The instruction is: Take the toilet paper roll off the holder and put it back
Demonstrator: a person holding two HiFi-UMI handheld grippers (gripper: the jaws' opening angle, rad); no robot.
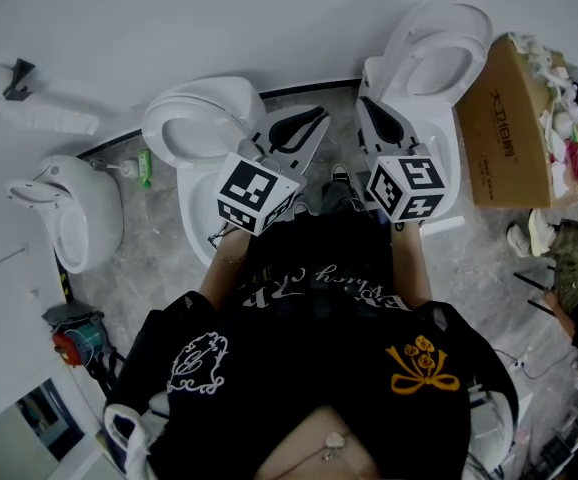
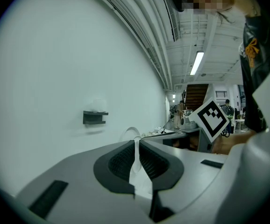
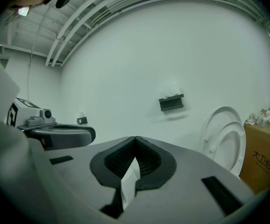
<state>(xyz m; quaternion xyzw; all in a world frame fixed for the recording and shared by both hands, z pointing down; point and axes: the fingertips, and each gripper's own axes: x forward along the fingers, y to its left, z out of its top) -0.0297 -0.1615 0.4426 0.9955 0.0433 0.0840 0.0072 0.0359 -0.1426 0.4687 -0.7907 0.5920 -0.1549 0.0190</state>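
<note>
A: Biggest first. What do both sets of jaws face?

B: White wall, ahead of both and filling most of each gripper view. Next, two toilets. Raised-lid toilet sits right of the right gripper's jaws and beyond them. Second toilet lies under and left of the left gripper's jaws in the head view.

A: Other large items?

B: Cardboard box, far right of the right jaws, past the raised-lid toilet. Urinal, well out to the left of the left jaws.

A: Grippers?

B: Left gripper: pads drawn together, only a hairline slit between the tips, nothing in it. Right gripper: tips meeting, holding nothing. Both are held side by side, close to level and aimed at the wall.

A: Holder?

B: Dark holder fixed on the wall. It sits above and right of the right jaws, above and left of the left jaws, and well apart from both.

A: And the roll?

B: Toilet paper roll: a pale, blurry rounded shape on top of the holder, hard to pick out against the wall. Neither gripper touches it.
</note>
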